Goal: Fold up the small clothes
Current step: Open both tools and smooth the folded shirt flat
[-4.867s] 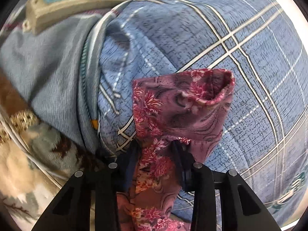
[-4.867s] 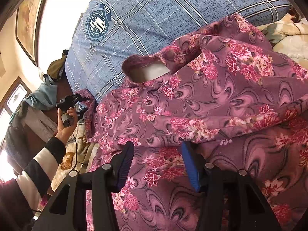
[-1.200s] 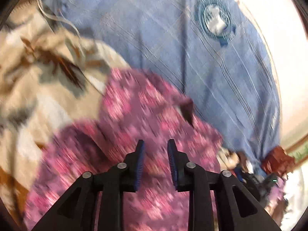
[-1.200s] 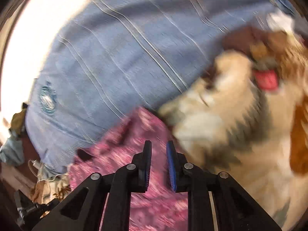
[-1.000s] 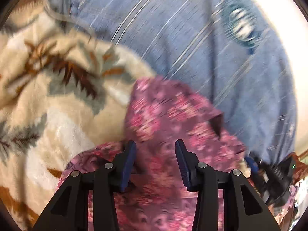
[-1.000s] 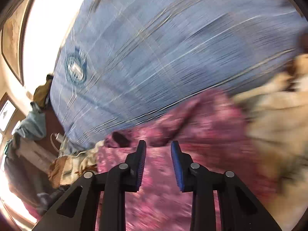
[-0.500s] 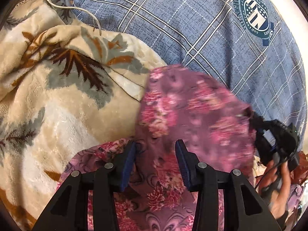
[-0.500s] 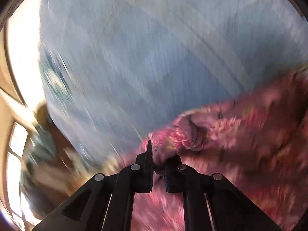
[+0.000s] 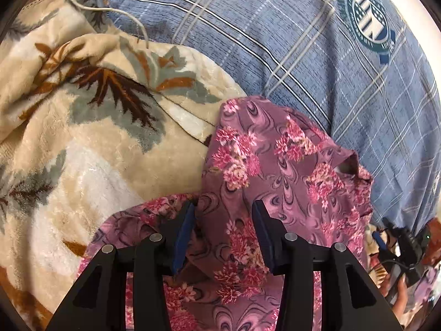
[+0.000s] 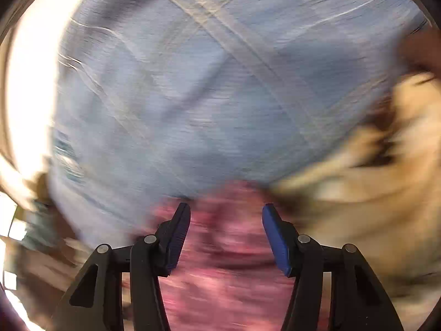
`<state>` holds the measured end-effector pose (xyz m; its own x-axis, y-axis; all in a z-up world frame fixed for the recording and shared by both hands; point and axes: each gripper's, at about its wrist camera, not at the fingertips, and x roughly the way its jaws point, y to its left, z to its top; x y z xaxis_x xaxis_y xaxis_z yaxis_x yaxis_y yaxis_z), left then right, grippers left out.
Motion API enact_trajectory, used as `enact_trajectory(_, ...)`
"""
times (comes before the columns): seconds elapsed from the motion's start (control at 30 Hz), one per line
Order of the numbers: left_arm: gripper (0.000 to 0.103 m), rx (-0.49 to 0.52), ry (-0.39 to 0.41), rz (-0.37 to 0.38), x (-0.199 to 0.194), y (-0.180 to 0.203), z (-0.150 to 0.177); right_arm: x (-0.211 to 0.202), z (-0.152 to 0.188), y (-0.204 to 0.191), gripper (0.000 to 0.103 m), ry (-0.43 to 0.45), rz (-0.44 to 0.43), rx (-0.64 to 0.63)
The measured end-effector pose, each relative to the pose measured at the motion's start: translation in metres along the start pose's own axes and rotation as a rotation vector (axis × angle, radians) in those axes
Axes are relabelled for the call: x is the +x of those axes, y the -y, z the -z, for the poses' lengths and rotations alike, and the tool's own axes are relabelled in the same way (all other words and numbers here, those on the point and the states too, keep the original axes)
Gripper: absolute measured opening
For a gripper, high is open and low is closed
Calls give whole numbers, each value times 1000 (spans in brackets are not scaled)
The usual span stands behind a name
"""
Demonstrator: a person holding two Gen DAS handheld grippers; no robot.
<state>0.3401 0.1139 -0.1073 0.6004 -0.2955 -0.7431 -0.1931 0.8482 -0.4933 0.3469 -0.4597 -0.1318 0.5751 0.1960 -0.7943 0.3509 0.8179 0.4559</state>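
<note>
A mauve garment with pink flowers (image 9: 275,165) lies partly folded across a cream blanket and a blue plaid sheet. My left gripper (image 9: 223,229) is open just above it, with cloth lying under the gap between its jaws. In the right wrist view, which is motion-blurred, the same garment (image 10: 220,262) fills the lower middle. My right gripper (image 10: 224,231) is open above it with nothing between its jaws. The right gripper also shows in the left wrist view (image 9: 405,245) at the far right edge, beyond the garment.
A cream fleece blanket with a leaf print (image 9: 82,138) covers the left; it is a blur in the right wrist view (image 10: 372,179). The blue plaid sheet (image 9: 303,41) with a round green emblem (image 9: 369,24) fills the back. A white cord (image 9: 110,11) lies at top left.
My right gripper, which was shut on a fold of the garment, has opened and is swinging fast. My left gripper stays open over the garment. The garment's right side has settled flatter.
</note>
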Motion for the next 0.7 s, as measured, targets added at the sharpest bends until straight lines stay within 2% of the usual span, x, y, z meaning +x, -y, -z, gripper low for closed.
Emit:
enact_trajectory(0.07, 43, 18, 0, -25, 3, 4, 3, 8, 8, 6, 57, -35, 57, -29)
enact_trajectory(0.2, 43, 54, 7, -67, 7, 11, 6, 32, 17, 6, 54, -46, 71, -56)
enact_trajectory(0.23, 44, 60, 8, -72, 9, 12, 6, 38, 19, 1, 48, -45, 73, -87)
enact_trajectory(0.27, 44, 64, 7, -78, 10, 13, 6, 43, 19, -3, 16, -43, 93, -113)
enact_trajectory(0.3, 44, 66, 5, -86, 13, 13, 5, 43, 20, 6, 9, -24, 147, -131)
enact_trajectory(0.33, 44, 68, 4, -90, 14, 13, 5, 46, 25, 4, 10, -16, 147, -101)
enact_trajectory(0.37, 44, 70, 3, -91, 15, 13, 4, 45, 25, 15, 10, -19, 113, -27)
enact_trajectory(0.47, 44, 55, -8, -76, 13, 12, 3, 23, 28, 22, 18, 6, 75, 10)
enact_trajectory(0.53, 44, 23, -11, -28, 5, 9, 3, -8, 38, 17, 20, 37, 39, -22)
enact_trajectory(0.57, 45, 14, -1, -4, -1, 8, 4, -19, 44, 16, 25, 36, 25, -47)
enact_trajectory(0.6, 50, 15, 7, 10, -5, 9, 6, -33, 55, 15, 32, 37, 28, -82)
enact_trajectory(0.63, 56, 21, 9, 15, -6, 10, 8, -45, 64, 18, 34, 43, 30, -110)
enact_trajectory(0.7, 57, 32, -9, -12, -1, 12, 14, -51, 91, 11, 31, 38, 54, -189)
